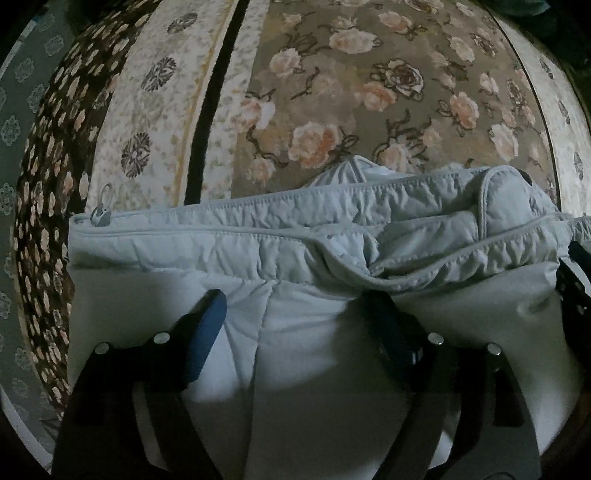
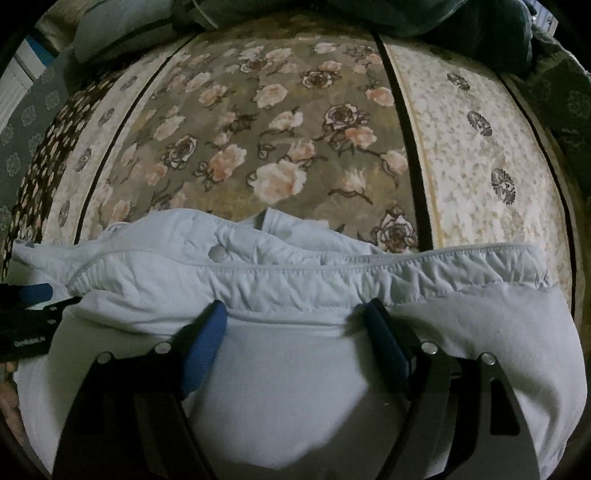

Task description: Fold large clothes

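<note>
Both hand-held grippers, left (image 1: 295, 317) and right (image 2: 295, 325), stand wide, empty, over the pale-blue jacket (image 1: 332, 236) on the floral carpet (image 1: 332, 92); dark bedding (image 2: 443, 22) lies beyond.

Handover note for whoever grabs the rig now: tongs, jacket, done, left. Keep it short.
Left tongs: open, pointing down over the pale blue padded jacket, nothing gripped.
Right tongs: open, over the same jacket just behind its gathered hem band, nothing gripped.
Jacket: lies on the floral rug, bunched, with layers overlapping near the metal snap button; zipper pull at its left corner.
Done: looks partly folded over; I cannot tell how many folds.
Left: grip the near edge with both tongs, complete the fold and flatten.
</note>
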`<state>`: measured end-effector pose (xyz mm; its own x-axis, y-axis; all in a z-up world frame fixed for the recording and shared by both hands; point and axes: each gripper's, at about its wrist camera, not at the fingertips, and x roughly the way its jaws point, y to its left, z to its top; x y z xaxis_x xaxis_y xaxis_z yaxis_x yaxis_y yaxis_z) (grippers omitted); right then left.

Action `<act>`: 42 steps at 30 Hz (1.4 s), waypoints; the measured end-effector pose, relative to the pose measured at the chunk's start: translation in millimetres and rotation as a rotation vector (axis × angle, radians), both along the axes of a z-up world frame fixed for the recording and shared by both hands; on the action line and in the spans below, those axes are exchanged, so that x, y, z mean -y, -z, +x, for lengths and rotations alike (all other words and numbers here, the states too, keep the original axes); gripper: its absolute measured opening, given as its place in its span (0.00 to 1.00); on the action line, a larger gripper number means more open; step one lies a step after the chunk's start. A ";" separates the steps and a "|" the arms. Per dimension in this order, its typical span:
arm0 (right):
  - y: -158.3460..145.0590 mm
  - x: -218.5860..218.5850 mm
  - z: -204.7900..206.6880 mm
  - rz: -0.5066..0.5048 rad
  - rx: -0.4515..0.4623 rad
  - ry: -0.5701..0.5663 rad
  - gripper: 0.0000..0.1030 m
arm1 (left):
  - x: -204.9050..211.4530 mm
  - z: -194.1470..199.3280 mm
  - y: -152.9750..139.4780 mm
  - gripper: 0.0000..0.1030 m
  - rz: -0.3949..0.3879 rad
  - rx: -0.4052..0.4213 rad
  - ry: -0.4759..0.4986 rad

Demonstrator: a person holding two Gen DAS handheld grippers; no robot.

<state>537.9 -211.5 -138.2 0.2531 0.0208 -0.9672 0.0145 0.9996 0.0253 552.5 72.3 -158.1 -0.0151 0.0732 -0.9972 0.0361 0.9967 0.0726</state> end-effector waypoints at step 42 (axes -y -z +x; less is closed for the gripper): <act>-82.0 157.3 -243.0 -0.030 0.528 0.111 0.98 | -134.8 -263.9 -90.2 0.97 0.025 0.664 -0.009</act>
<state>294.9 -368.7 -56.2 0.7040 -0.0600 -0.7076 0.1136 0.9931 0.0289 288.5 207.1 -67.9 0.6012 0.0991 -0.7929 -0.0323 0.9945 0.0998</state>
